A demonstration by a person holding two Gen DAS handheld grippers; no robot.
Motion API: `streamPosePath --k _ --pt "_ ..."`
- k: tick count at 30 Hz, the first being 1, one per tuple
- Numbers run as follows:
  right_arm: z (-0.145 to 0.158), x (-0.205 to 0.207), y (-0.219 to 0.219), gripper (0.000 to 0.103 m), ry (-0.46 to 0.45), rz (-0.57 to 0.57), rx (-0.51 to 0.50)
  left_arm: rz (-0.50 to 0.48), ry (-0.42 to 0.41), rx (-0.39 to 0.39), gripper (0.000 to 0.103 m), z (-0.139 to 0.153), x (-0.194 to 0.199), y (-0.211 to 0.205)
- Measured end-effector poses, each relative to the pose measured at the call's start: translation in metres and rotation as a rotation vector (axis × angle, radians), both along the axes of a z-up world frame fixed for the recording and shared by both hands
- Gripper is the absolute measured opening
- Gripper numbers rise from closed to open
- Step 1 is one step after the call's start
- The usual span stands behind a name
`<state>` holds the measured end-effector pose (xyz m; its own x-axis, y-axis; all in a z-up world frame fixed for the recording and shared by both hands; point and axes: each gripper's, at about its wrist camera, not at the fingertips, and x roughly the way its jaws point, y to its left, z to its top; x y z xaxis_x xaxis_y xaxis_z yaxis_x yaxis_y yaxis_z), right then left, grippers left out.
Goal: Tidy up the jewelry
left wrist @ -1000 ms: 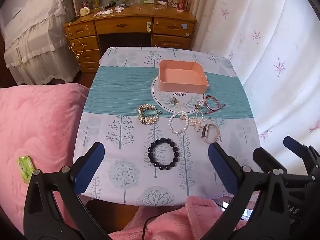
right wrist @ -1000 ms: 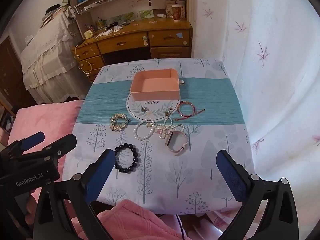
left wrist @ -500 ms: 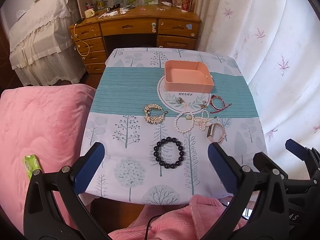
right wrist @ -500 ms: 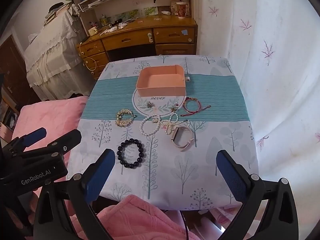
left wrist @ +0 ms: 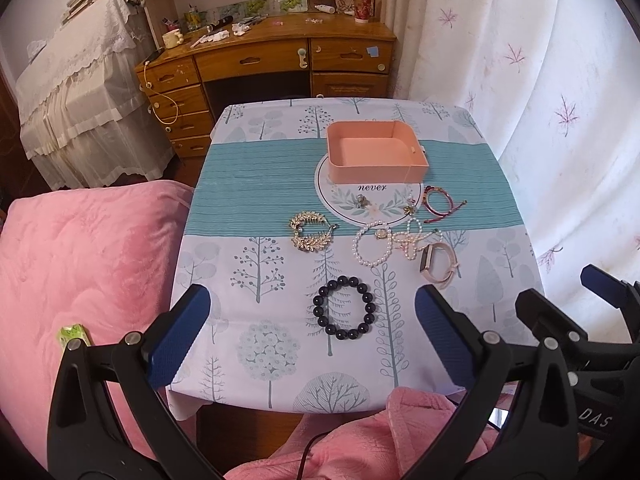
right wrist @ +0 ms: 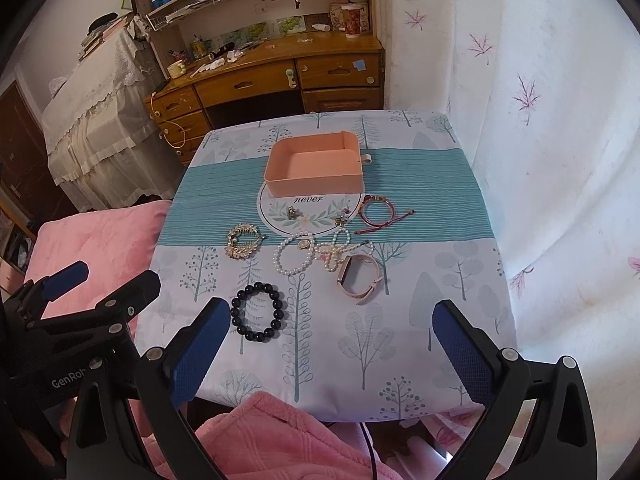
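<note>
An empty pink box [left wrist: 376, 152] [right wrist: 316, 168] stands on the table's teal band. In front of it lie a gold leaf bracelet [left wrist: 310, 231] [right wrist: 243, 240], a white pearl bracelet [left wrist: 372, 243] [right wrist: 294, 253], a tangled pearl piece [left wrist: 412, 238], a red cord bracelet [left wrist: 438, 203] [right wrist: 376, 212], a pink watch [left wrist: 438, 266] [right wrist: 360, 276], two small charms [left wrist: 363, 201] and a dark bead bracelet [left wrist: 345, 312] [right wrist: 258, 316]. My left gripper [left wrist: 310, 334] is open and empty above the near edge. My right gripper [right wrist: 328, 350] is open and empty, beside it.
The small table [left wrist: 256, 208] has a tree-print cloth. A pink quilt [left wrist: 80, 272] lies left and below. A white curtain [left wrist: 560, 100] hangs at the right. A wooden desk [left wrist: 272, 60] stands beyond the table's far edge.
Both grippers have drawn back and tilted up a little, so the table and jewelry sit lower and smaller in view. The jewelry has not moved. Both grippers stay open.
</note>
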<state>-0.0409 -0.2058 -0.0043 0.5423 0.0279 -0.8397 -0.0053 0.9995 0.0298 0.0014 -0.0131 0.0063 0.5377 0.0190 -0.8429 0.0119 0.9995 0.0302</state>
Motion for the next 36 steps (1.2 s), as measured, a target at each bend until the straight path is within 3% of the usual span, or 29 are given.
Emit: streamPosePath --k 5,36 --pt "0.0 0.0 -0.001 0.103 0.0 0.001 0.0 -0.024 0.001 0.053 0.092 0.0 0.002 -0.009" --pt "-0.003 0.015 0.008 0.103 0.018 0.004 -0.012 -0.018 0.026 0.012 0.097 -0.01 0.014 0.001"
